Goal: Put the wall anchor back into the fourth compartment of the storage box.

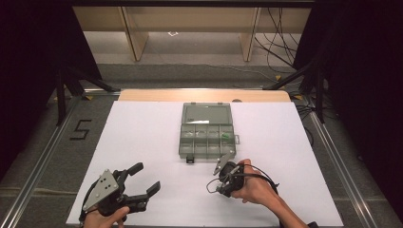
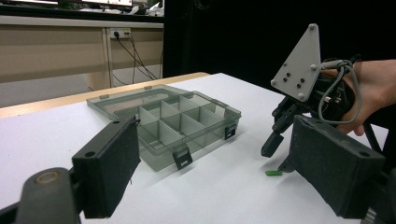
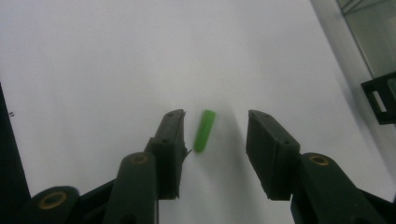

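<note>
In your right gripper view, a small green piece point(image 3: 204, 130) lies flat on the white table point(image 3: 93, 56) at the centre of the frame, between the two black jaws of your right gripper point(image 3: 214, 140). It sits nearer the left jaw; neither pad touches it, and the jaws stand partly spread. In the left gripper view the same green piece point(image 2: 273, 172) shows at lower right, just under the right gripper's tips point(image 2: 275, 147). Your left gripper point(image 1: 142, 178), at the lower left of the high view, has its jaws wide apart and holds nothing. The open compartment box point(image 1: 206, 137) sits at the middle of the high view, just above your right hand point(image 1: 254, 187). In the high view your hand and the gripper body cover the green piece, and the box's contents are too small to make out.
</note>
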`<state>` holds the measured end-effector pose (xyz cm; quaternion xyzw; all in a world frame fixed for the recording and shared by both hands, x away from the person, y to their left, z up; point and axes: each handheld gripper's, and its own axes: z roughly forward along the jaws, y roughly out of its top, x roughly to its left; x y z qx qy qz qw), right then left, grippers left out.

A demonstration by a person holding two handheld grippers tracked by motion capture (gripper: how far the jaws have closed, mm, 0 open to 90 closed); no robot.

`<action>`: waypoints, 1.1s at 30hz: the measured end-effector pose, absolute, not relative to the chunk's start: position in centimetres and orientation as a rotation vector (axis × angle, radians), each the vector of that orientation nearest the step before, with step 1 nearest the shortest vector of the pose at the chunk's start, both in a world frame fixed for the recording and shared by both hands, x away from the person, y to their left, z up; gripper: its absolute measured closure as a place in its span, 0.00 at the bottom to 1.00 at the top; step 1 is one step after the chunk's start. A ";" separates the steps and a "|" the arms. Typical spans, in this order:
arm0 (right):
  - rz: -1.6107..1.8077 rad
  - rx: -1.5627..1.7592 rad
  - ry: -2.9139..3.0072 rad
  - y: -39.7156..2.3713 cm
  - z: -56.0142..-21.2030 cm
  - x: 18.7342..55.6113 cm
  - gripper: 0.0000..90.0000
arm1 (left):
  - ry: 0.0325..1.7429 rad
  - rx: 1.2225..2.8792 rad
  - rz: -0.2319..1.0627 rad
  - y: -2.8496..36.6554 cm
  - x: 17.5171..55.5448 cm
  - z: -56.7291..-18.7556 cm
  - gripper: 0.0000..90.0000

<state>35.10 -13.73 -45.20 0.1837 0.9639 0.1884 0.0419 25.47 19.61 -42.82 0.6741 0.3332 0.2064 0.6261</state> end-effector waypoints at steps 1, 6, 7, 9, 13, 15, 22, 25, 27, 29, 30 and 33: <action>0.570 0.557 2.957 -13.6 -45.3 35.1 0.66 | 0.759 1.549 0.475 19.6 25.5 -42.8 0.18; 0.554 0.542 2.984 -13.3 -45.5 35.0 0.73 | 0.759 1.550 0.474 19.6 25.5 -42.8 0.18; 0.552 0.541 2.986 -13.4 -45.5 35.1 0.74 | 0.758 1.550 0.474 19.6 25.5 -42.8 0.18; 0.548 0.541 2.989 -13.4 -45.7 35.1 0.77 | 0.757 1.547 0.472 19.6 25.5 -42.8 0.18; 0.519 0.536 3.000 -13.3 -46.0 35.3 0.83 | 0.761 1.548 0.468 19.6 25.5 -42.8 0.18; 0.508 0.540 3.002 -13.2 -46.0 35.3 0.88 | 0.758 1.549 0.466 19.5 25.5 -42.9 0.18; 0.503 0.563 3.026 -13.1 -46.0 35.6 0.94 | 0.762 1.550 0.466 19.5 25.5 -42.8 0.18; 0.493 0.565 3.024 -13.1 -46.0 35.5 0.94 | 0.754 1.554 0.467 19.5 25.6 -42.8 0.18; 0.478 0.555 3.027 -13.1 -45.9 35.5 0.94 | 0.754 1.554 0.468 19.5 25.6 -42.8 0.18; 0.505 0.548 3.013 -13.2 -45.8 35.5 0.94 | 0.761 1.550 0.466 19.5 25.5 -42.8 0.18; 0.512 0.547 3.000 -13.2 -45.6 35.6 0.94 | 0.760 1.550 0.467 19.5 25.5 -42.8 0.18; 0.556 0.553 2.952 -13.7 -44.6 35.8 0.94 | 0.760 1.547 0.466 19.5 25.6 -42.8 0.18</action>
